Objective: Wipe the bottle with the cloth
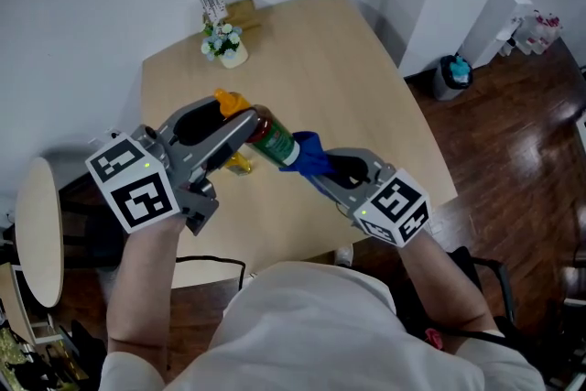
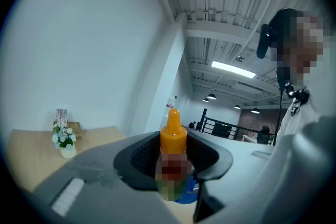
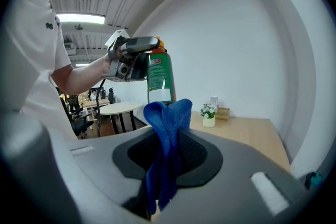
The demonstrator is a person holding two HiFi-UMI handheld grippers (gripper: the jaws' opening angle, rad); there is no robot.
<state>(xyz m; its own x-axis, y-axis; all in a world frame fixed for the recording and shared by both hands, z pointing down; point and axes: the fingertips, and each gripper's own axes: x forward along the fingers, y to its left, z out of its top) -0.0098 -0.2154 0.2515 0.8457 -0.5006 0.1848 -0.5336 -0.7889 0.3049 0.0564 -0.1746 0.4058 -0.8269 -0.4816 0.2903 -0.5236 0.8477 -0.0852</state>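
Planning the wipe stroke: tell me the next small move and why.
Probably slide the right gripper so its blue cloth rubs along the bottle: the cloth meets only the bottle's base, the green label is bare, and the left gripper holds it near the orange cap.

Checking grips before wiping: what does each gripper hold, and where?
Left gripper: orange-capped green bottle, just below its cap. Right gripper: blue cloth, pinched mid-length.

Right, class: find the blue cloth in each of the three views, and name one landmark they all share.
Head view: blue cloth at centre, in the right hand-held gripper, at the bottle's lower end.
Left gripper view: just a blue sliver low at centre, below the bottle.
Right gripper view: centre, pinched between the jaws.
Shared landmark: the small flower pot.
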